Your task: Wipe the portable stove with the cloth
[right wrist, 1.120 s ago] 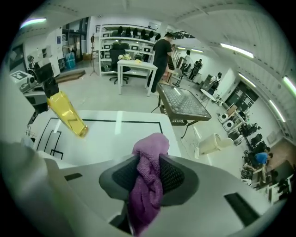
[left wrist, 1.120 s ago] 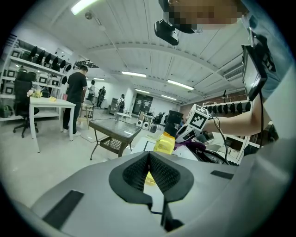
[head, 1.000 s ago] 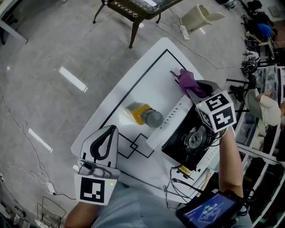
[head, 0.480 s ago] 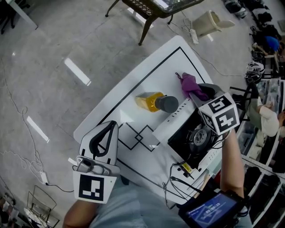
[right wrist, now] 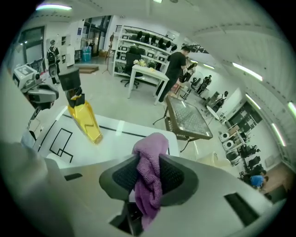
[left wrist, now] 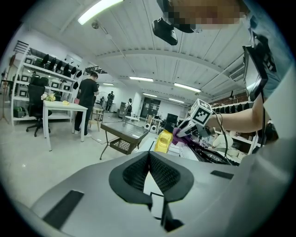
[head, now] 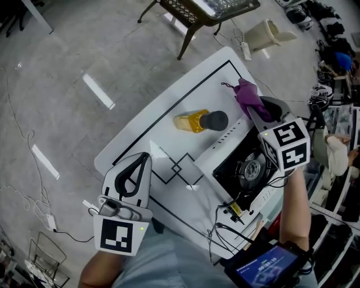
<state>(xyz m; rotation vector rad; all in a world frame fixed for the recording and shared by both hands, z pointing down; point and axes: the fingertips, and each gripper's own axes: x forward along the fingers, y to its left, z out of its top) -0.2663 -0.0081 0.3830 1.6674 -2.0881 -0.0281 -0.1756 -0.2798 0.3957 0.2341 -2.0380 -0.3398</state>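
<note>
Apparently with wiping yet to start, the head view shows the crumpled purple cloth point(head: 246, 93) held just past the black-and-white portable stove point(head: 247, 169), the left gripper view shows the left gripper point(left wrist: 149, 159) closed on nothing, and the right gripper view shows the right gripper point(right wrist: 148, 163) clamped on that cloth.

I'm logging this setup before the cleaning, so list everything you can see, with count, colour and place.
table: one, white with black lines, middle of the head view.
bottle: one, yellow with a dark cap, lying on the table beside the stove.
portable stove: one, black top, white body, at the table's right side.
cloth: one, purple, clamped in the right gripper.
side table: one, dark frame, glass top, on the floor beyond.
left gripper: one, grey, jaws together, empty.
right gripper: one, grey, shut on the cloth.
</note>
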